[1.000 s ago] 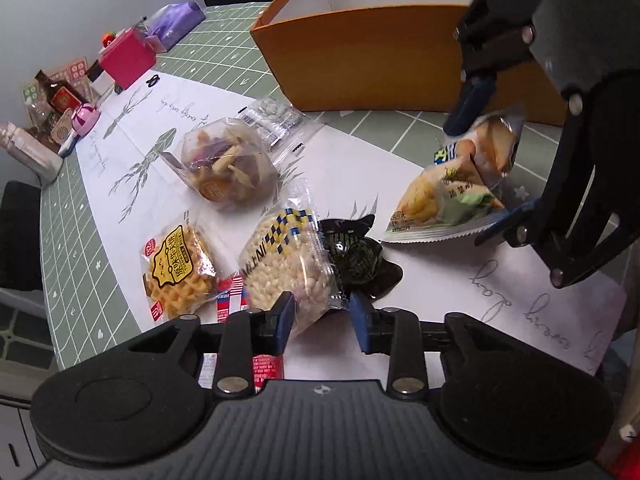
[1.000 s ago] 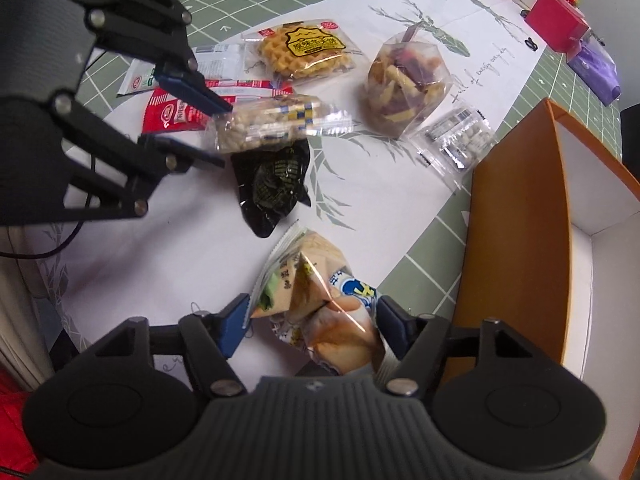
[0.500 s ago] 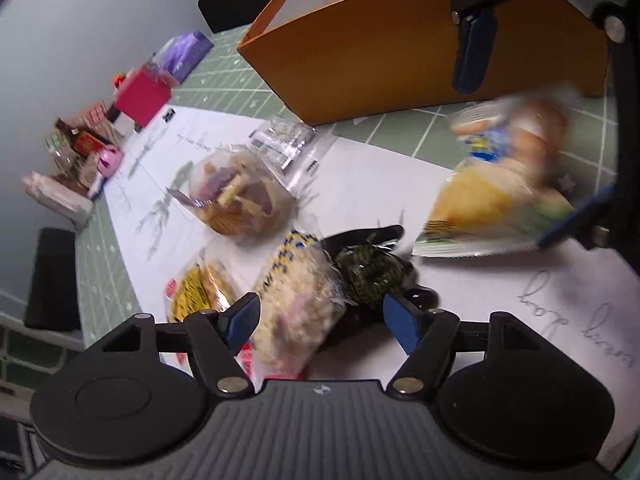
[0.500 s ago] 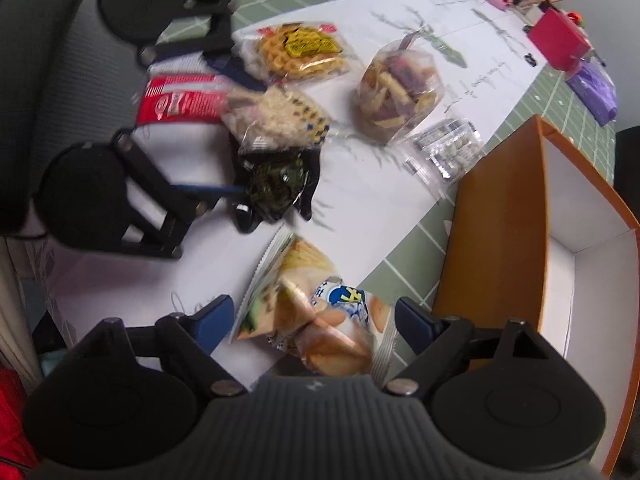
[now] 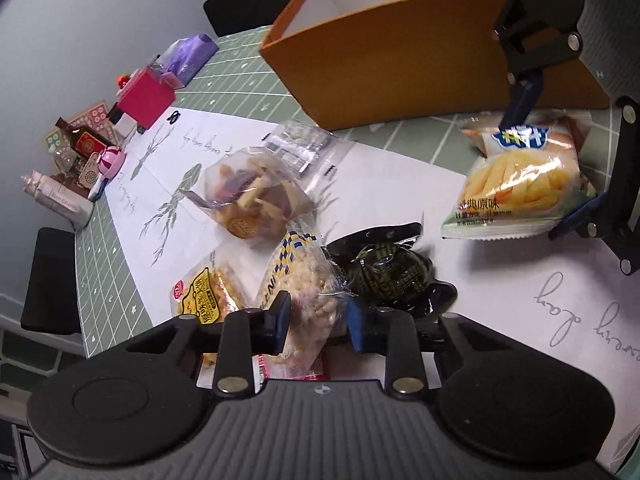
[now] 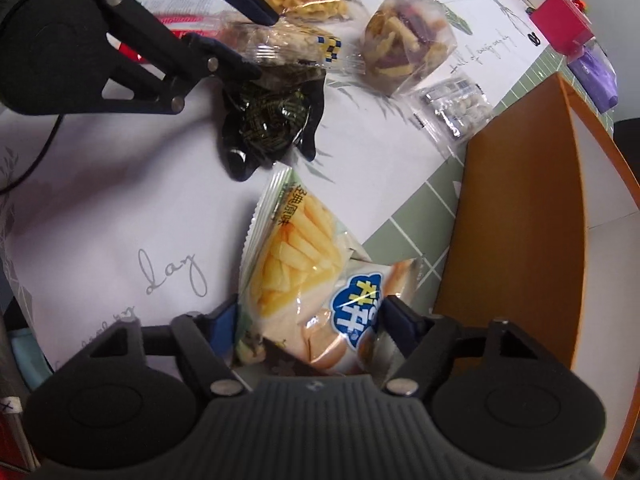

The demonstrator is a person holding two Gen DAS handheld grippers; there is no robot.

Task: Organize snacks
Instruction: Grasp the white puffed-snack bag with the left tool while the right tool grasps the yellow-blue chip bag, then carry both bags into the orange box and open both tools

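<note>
My left gripper [image 5: 318,318] is closing, and its pads press the sides of a clear puffed-rice packet [image 5: 304,280] with blue and yellow checks. The right wrist view shows the same packet [image 6: 288,40] pinched in the left gripper [image 6: 252,40]. A fries bag [image 6: 296,264] sits between the pads of my right gripper [image 6: 312,316], whose jaws are closing and touch both of its sides. In the left wrist view the right gripper [image 5: 548,160] straddles that bag [image 5: 520,184]. The orange box [image 6: 520,220] stands open just right of the bag.
On the white paper lie a black packet [image 5: 384,276], a clear bag of mixed chips [image 5: 252,196], a waffle [image 5: 208,296], a clear sachet pack [image 5: 304,148] and a red packet [image 6: 180,24]. A pink box [image 5: 146,98], a purple pack [image 5: 188,54] and a bottle [image 5: 84,142] crowd the far table edge.
Both grippers spread wide half a second ago and have since narrowed. The left now pinches the puffed-rice packet, and the right has sunk and closed in on the fries bag.
</note>
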